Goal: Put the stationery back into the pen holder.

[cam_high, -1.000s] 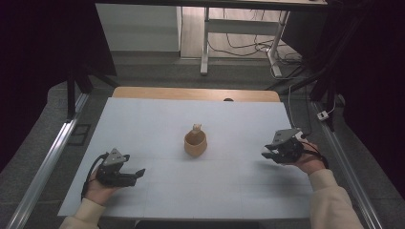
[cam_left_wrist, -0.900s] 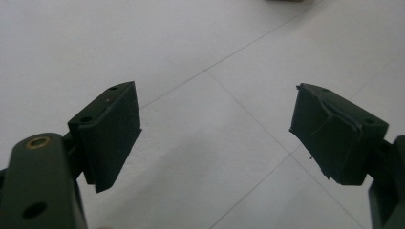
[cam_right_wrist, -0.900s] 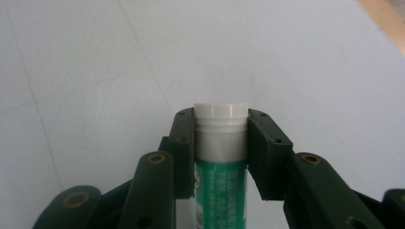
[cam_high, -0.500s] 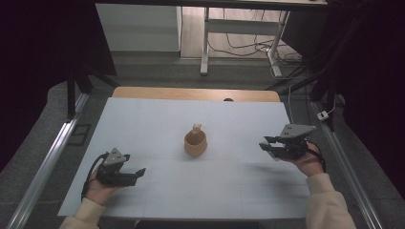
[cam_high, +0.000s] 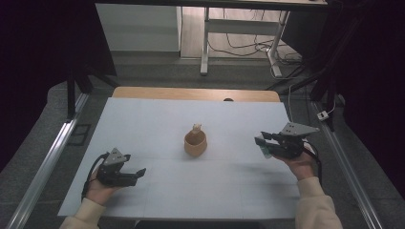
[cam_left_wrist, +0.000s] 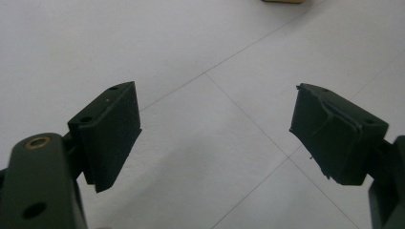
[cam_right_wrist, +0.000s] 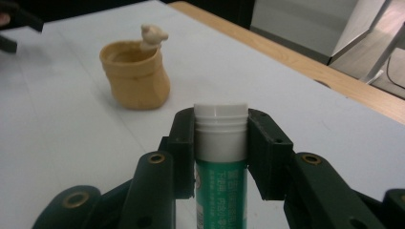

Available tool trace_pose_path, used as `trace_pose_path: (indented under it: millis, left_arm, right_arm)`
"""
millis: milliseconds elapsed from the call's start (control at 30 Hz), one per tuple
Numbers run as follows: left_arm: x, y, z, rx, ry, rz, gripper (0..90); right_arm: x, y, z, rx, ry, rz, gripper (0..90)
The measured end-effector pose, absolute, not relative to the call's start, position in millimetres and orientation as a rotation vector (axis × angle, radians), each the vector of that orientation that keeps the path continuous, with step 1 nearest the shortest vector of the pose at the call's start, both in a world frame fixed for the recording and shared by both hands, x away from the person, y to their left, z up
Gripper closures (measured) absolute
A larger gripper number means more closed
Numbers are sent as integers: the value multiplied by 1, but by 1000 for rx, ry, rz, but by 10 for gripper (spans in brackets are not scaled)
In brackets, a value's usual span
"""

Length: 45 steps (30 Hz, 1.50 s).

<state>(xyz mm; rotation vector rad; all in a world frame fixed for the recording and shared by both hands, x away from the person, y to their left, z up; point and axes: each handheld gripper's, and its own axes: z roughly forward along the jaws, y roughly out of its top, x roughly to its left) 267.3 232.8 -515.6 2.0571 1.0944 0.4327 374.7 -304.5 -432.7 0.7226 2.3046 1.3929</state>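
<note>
Right gripper [cam_right_wrist: 220,138] is clamping a green tube [cam_right_wrist: 220,191], white cap forward, carrying it right of the tan pot [cam_high: 196,143]. Next, probably: tilting it into the pot. Left gripper [cam_high: 136,174] is idling, jaws apart, left of the pot.

My matt black pads [cam_right_wrist: 185,143] press a smooth, glossy plastic tube [cam_right_wrist: 220,143]; the tan pot [cam_right_wrist: 136,76] looks matt, faintly rough, on a smooth white table [cam_right_wrist: 57,138].
</note>
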Motion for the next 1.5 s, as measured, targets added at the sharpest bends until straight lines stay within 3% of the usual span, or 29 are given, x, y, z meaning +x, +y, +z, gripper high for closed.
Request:
trace_pose_path:
  millis: [833,1500]
  left_arm:
    - [267,234,-515,2042,1108,435,171]
    - [269,233,-515,2050,1104,433,171]
  right_arm:
    - [371,-287,-433,809,2200,1503,656]
    - [379,-238,-432,746,2222,1595,656]
